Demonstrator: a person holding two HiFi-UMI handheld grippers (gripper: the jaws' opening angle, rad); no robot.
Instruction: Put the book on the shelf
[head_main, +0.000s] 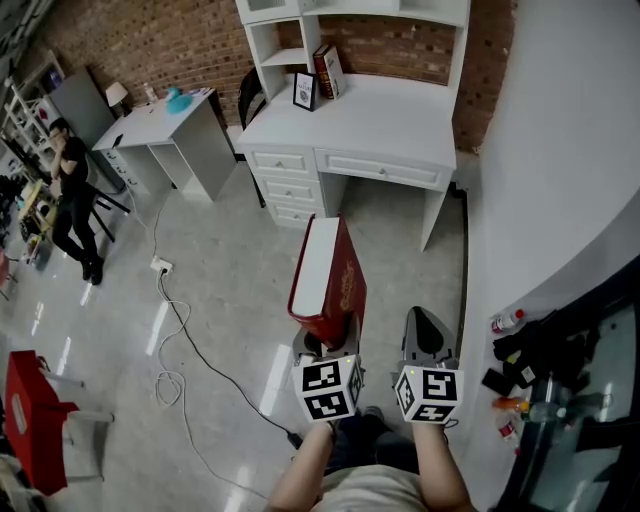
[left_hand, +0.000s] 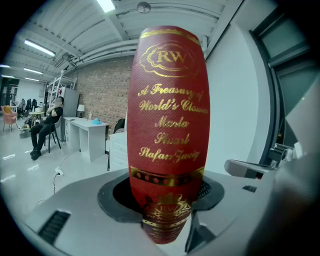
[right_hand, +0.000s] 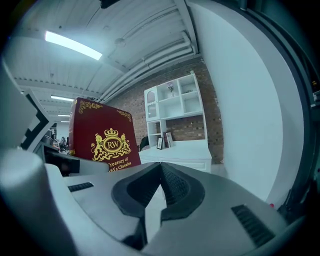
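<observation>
1. Our left gripper (head_main: 325, 345) clamps the low end of the red gold-lettered hardcover book (head_main: 326, 270), which stands upright, well short of the white wooden shelved desk (head_main: 400, 125); being so top-heavy, it could tip out.
2. Our right gripper (head_main: 428, 342), jaws together and empty, lends no support.

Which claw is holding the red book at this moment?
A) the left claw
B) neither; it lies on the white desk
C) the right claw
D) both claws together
A: the left claw is clamped on the lower end of the red book, which stands up between its jaws, while the right claw is shut with nothing in it.
</observation>
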